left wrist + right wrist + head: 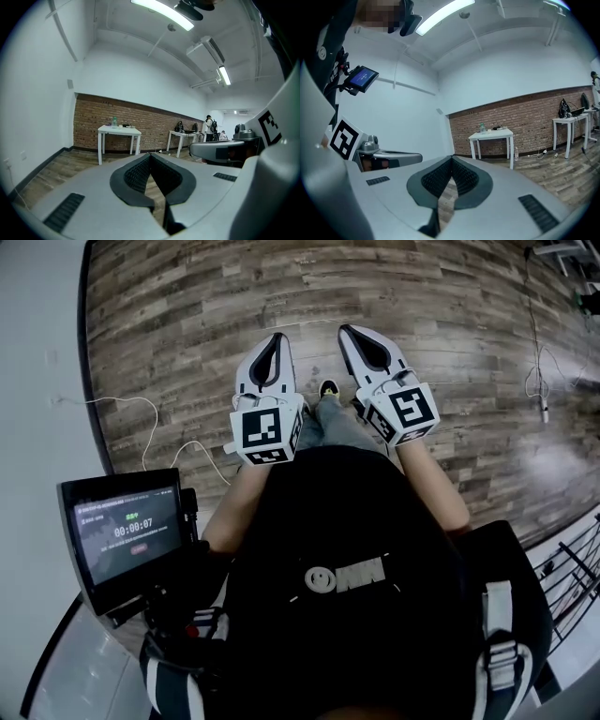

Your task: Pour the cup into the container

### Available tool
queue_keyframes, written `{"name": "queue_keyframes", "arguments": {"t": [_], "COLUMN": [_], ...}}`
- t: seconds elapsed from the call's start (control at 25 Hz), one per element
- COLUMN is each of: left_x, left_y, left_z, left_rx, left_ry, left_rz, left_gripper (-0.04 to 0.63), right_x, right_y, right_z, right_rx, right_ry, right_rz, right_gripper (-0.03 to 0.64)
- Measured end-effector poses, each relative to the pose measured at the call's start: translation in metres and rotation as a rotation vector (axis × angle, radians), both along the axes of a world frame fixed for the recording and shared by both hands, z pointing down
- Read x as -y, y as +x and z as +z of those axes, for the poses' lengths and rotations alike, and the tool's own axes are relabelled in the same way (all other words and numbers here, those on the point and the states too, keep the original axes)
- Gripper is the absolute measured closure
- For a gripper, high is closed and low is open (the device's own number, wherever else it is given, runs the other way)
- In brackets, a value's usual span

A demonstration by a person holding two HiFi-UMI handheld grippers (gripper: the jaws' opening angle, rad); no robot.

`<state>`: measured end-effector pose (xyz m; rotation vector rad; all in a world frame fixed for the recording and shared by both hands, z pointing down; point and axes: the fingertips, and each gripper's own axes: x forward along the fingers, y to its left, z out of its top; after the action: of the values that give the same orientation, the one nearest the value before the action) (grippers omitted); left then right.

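Step in hand: approach, as I judge it. No pouring has begun and nothing has been picked up.

Left gripper [273, 345]: fingers closed tip to tip, nothing between them. Right gripper [362, 337]: the same, closed and empty. Both are held out side by side over bare wooden floor [169, 315].

Task things: neither cup nor container can be picked out in any view. A white counter [119, 130] stands against the brick wall, straight beyond the left fingertips and well apart from them. The right gripper view shows it above and to the right of that gripper's fingertips. One greenish bottle [114, 122] stands on it. The small items beside the bottle are too small to tell, and the cup and container may be among them.

Next move calls for: closing the distance to the counter, identifying the cup, and opening one pair of fingers before reaching for it.

Count:
- grippers: 2
- white tables in the left gripper view: 2 (the counter, plus a second table [180, 134] to its right)
- bottles on the counter: 1
- screen [122, 535] behind the left fingers: 1
- distant person [209, 125]: 1
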<state>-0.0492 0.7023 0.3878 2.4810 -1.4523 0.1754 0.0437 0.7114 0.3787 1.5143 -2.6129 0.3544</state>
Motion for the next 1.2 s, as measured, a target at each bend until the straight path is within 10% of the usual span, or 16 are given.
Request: {"name": "queue_keyframes", "arguments": {"t": [0.52,1.2], "left_x": [0.087,0.123], "left_y": [0.077,0.054], "left_z": [-0.009,-0.001], "left_rx": [0.078,0.08], "left_ry": [0.006,0.0], "left_rz": [-0.024,-0.061], "left_gripper": [0.595,0.595], "right_x": [0.082,0.128], "right_y": [0.082,0.066], "right_z": [0.005,0.013], "right_rx": [0.07,0.097], "right_ry": [0.005,0.003], "right_rz": [-0.016,-0.033], "right_gripper": [0.614,0.614]}}
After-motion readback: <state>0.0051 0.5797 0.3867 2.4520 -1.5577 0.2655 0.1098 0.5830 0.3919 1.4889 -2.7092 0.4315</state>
